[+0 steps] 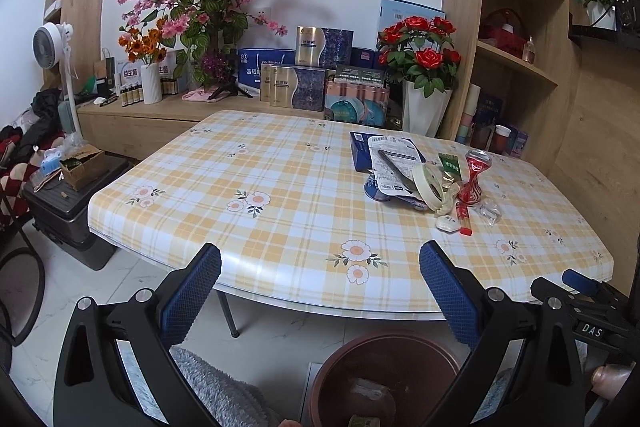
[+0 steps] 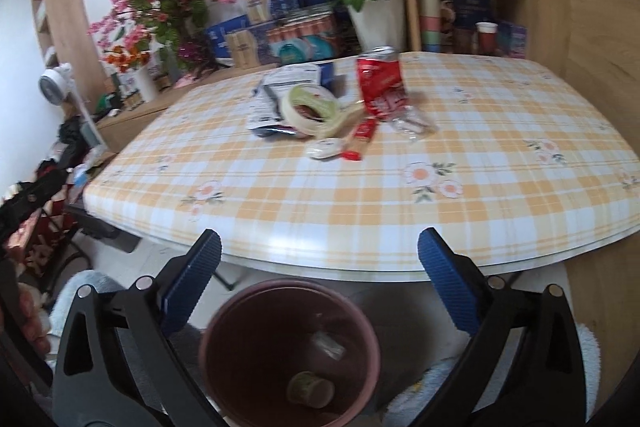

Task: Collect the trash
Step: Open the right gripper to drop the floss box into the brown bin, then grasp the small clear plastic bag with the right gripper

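A heap of trash lies on the checked tablecloth: a crushed red can (image 1: pixel 474 179) (image 2: pixel 382 85), a roll of tape (image 1: pixel 428 181) (image 2: pixel 310 107), a white printed packet (image 1: pixel 394 163), a red sachet (image 1: pixel 464 217) (image 2: pixel 362 135) and clear plastic (image 1: pixel 490 213). A brown bin (image 1: pixel 340 367) (image 2: pixel 224 315) stands on the floor below the table's near edge, with a small round lump (image 2: pixel 310 389) and a clear wrapper (image 2: pixel 330 345) inside. My left gripper (image 1: pixel 320 255) and right gripper (image 2: pixel 319 241) both hang open over the bin, nothing between their blue pads.
The table (image 1: pixel 240 211) has a dark leg (image 1: pixel 230 311) near the front left. Behind it are flower vases (image 1: pixel 422 111), stacked boxes (image 1: pixel 296 87) and a wooden shelf unit (image 1: pixel 516 67). A fan (image 1: pixel 52 45) and a black case (image 1: pixel 68 215) stand at the left.
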`<state>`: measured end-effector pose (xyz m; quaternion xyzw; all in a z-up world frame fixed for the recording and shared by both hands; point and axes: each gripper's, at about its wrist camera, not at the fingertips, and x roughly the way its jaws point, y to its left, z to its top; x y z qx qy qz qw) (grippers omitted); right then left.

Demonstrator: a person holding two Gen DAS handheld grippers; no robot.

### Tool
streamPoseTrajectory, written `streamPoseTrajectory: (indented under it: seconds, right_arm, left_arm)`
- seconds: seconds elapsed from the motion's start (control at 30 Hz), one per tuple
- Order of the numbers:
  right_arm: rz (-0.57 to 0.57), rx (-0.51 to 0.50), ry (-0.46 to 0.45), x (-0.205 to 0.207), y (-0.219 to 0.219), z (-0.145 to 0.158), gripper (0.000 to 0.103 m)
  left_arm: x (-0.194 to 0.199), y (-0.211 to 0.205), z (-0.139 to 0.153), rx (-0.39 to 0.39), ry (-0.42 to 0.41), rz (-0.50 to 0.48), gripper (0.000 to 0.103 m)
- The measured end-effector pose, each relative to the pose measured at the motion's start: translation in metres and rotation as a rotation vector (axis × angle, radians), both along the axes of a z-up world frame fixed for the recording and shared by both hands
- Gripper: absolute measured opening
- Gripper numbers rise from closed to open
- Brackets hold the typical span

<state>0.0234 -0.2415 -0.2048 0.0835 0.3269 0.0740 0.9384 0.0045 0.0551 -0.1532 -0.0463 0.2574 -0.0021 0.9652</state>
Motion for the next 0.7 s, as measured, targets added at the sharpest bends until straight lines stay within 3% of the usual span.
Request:
streamPoseTrajectory:
  seconds: [0.33,0.7]
  right_arm:
    - [-0.044,-0.019,-0.018,0.008,-0.016,-0.001,0.097]
    - [-0.031,0.010,-0.030,0.048,-0.049,0.003,0.097]
  left_arm:
    - [0.014,-0.003,-0.010,0.002,0.053,-0.020,0.097]
    - [0.056,-0.017,-0.004,-0.014,0.077,-0.078,0.097]
